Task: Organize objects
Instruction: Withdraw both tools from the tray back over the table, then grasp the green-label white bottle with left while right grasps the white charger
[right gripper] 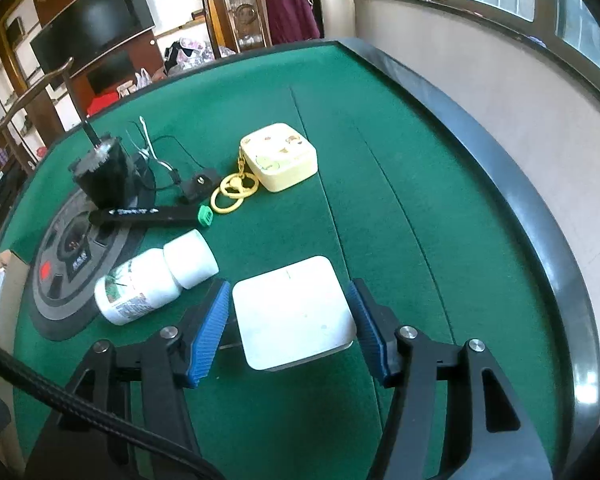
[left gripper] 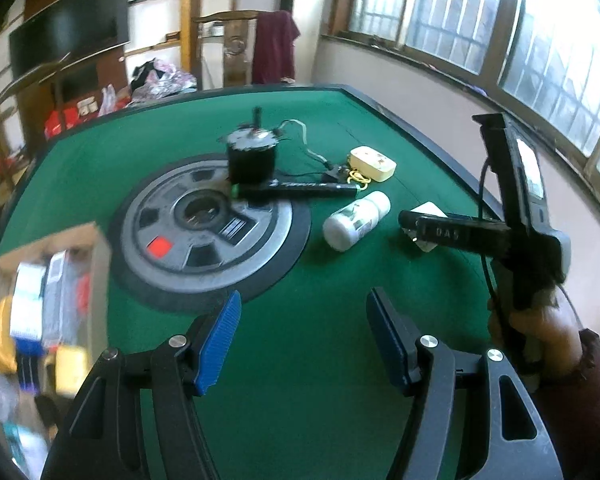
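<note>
My right gripper (right gripper: 288,326) is open, its blue pads on either side of a flat white square box (right gripper: 294,312) lying on the green table (right gripper: 380,208); the pads do not touch it. From the left wrist view the right gripper (left gripper: 414,226) sits over that box (left gripper: 430,210). My left gripper (left gripper: 304,340) is open and empty above bare felt. A white bottle (right gripper: 152,284) lies on its side; it also shows in the left wrist view (left gripper: 356,220). A black marker (left gripper: 296,190), a black motor (left gripper: 252,158) and a cream case with yellow rings (right gripper: 280,158) lie behind.
An open box (left gripper: 48,304) with several packets stands at the left edge. A grey round panel (left gripper: 204,236) is set in the table's middle. A small black part (right gripper: 198,188) with wires lies by the motor. The table's raised dark rim (right gripper: 540,216) runs along the right.
</note>
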A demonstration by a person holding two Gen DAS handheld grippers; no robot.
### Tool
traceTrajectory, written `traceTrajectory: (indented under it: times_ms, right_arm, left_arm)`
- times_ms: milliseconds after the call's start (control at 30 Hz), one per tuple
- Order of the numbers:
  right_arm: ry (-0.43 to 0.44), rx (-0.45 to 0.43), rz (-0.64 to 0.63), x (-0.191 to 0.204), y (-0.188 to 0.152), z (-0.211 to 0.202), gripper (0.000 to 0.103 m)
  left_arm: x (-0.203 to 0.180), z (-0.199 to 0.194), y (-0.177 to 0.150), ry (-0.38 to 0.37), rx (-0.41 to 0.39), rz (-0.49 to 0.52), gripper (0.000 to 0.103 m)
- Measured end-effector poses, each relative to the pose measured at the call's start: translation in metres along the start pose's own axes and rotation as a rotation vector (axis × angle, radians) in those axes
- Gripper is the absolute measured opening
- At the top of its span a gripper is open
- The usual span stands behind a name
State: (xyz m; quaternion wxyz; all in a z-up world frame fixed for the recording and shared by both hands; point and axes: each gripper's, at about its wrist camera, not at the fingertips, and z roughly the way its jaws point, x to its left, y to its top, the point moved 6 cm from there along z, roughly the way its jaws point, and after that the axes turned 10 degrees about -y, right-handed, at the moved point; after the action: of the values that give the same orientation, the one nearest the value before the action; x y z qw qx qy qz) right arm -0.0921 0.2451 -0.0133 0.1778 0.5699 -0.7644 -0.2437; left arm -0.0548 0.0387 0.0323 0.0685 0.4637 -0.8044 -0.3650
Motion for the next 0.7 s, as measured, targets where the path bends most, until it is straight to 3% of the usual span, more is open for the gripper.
traceTrajectory:
  times_ms: [300,533,700]
  right_arm:
    - [0.029,0.007,0.010,-0.011,-0.007,-0.004,0.056]
    - [0.061,0.023,0.043,-0.018,-0.009,-0.007,0.054]
    - [0.061,0.018,0.044,-0.014,-0.008,-0.007,0.054]
  left_arm:
    - [-0.022,0.058,0.030,-0.039,0.058,0.107,0.059]
    - [-0.041,0.100,0.035,0.072,0.076,0.410,0.059]
    - [-0.044,0.119,0.035,0.035,0.091,0.390,0.059]
